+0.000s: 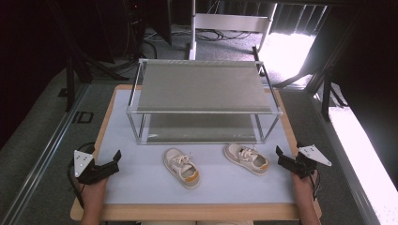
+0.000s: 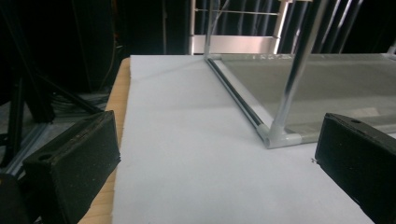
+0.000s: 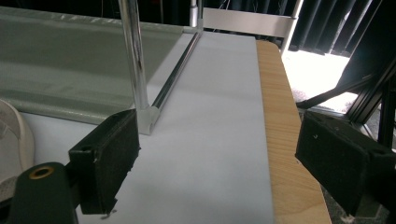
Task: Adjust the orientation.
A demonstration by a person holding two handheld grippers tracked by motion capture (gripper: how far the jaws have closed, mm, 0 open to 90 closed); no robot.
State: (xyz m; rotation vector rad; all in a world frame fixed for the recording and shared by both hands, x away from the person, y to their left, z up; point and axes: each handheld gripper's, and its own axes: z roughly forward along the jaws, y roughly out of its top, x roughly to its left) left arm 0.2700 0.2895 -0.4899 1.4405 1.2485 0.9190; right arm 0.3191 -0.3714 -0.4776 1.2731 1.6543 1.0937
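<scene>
I'm working over a pale bench (image 1: 141, 187) with a wooden rim, dark curtains and cable clutter behind it. My left tongs (image 1: 114, 160) rest at the bench's left edge, jaws spread wide with nothing between them. Ahead and to their right stands the two-tier metal-framed rack with grey fabric shelves (image 1: 202, 86); both shelves are bare. Further right of those tongs lies a small cream canvas shoe with a tan toe (image 1: 181, 168). Just left of my right tongs (image 1: 280, 156) lies the matching cream lace-up shoe (image 1: 246, 158), near but not touching. Those tongs are wide open too, holding nothing. My worry: the shoes are soft, so a pinch may fold the canvas and slip; and lifting toward a shelf, a jaw could knock the rack's front corner post (image 3: 133, 56).
</scene>
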